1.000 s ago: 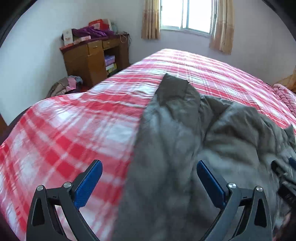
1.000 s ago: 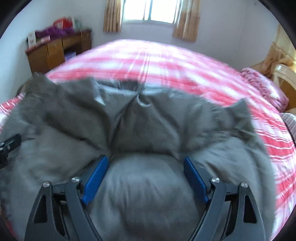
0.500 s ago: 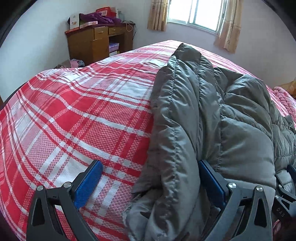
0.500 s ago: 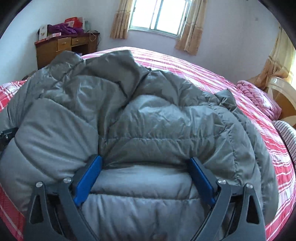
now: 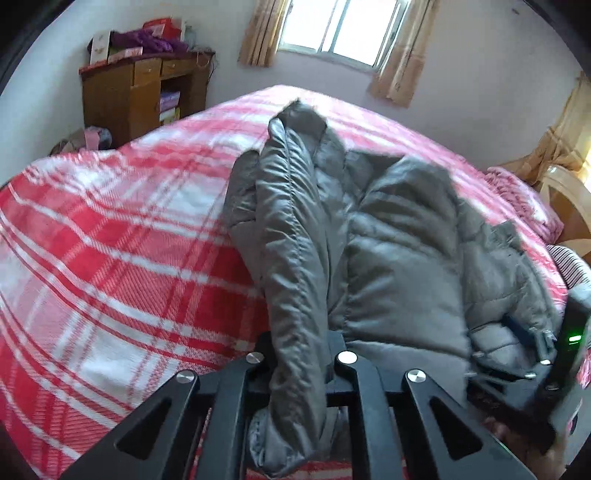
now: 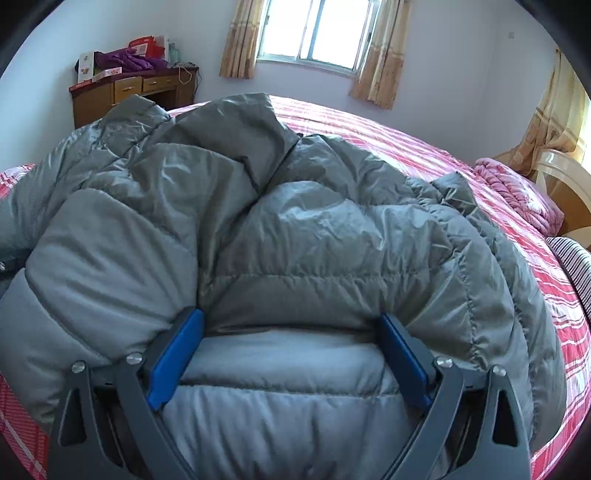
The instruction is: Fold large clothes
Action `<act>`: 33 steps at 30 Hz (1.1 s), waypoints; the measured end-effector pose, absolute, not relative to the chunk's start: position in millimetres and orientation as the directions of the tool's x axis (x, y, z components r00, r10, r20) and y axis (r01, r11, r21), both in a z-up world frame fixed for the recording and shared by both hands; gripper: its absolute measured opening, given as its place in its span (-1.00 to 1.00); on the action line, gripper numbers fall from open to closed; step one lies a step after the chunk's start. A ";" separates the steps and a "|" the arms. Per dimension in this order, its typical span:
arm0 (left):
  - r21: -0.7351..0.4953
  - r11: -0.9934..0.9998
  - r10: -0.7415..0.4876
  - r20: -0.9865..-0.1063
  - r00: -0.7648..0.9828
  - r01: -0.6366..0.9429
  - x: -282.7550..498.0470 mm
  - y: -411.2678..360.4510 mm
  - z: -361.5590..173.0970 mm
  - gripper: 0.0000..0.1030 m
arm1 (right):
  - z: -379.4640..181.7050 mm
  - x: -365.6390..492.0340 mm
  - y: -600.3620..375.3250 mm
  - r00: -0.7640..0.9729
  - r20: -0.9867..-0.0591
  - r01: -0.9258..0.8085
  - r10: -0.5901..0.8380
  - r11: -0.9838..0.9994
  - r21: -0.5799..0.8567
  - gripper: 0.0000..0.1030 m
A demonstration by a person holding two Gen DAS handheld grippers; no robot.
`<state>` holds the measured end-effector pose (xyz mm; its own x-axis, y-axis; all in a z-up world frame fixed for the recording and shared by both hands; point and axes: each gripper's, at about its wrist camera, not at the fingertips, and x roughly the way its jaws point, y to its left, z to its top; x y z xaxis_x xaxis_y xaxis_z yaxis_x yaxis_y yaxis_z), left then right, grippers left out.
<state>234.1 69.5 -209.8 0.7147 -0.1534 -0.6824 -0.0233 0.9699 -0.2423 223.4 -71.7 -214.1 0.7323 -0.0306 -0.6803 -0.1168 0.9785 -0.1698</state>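
Two black handheld grippers with silver screws and blue finger pads

The left gripper (image 5: 299,363) has matte black linkage arms with triangular cutouts and round silver screw heads at each pivot. The right gripper (image 6: 291,350) has dark grey-black arms of the same build, silver screws, and flat blue pads (image 6: 176,360) lining the inner faces of its fingers; from the left camera its body shows a small green light.

Both wrist views face the window (image 5: 341,35), close over the bed (image 6: 424,147).
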 end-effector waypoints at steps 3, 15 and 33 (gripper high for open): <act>-0.202 0.979 -0.151 -0.631 0.761 0.027 218.7 56.0 -174.4 -0.86 | -210.9 227.1 -72.5 0.720 -0.694 -0.125 -0.026 0.978 -0.166 0.87; -0.012 0.960 -0.254 -0.466 0.847 0.281 210.1 -54.8 -79.9 -0.86 | -130.9 195.7 -201.0 0.821 -0.571 0.035 -0.014 0.999 0.026 0.77; 0.500 0.703 -0.210 -0.533 0.820 0.505 242.5 -313.2 -201.9 -0.65 | -200.5 160.5 -409.8 0.713 -0.673 0.424 -0.198 0.886 0.188 0.78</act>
<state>242.5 -313.2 -201.9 0.8198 -0.2102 -0.5327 0.5053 0.7031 0.5002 160.5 -409.8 -200.5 0.7130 -0.1981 -0.6726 0.4238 0.8859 0.1884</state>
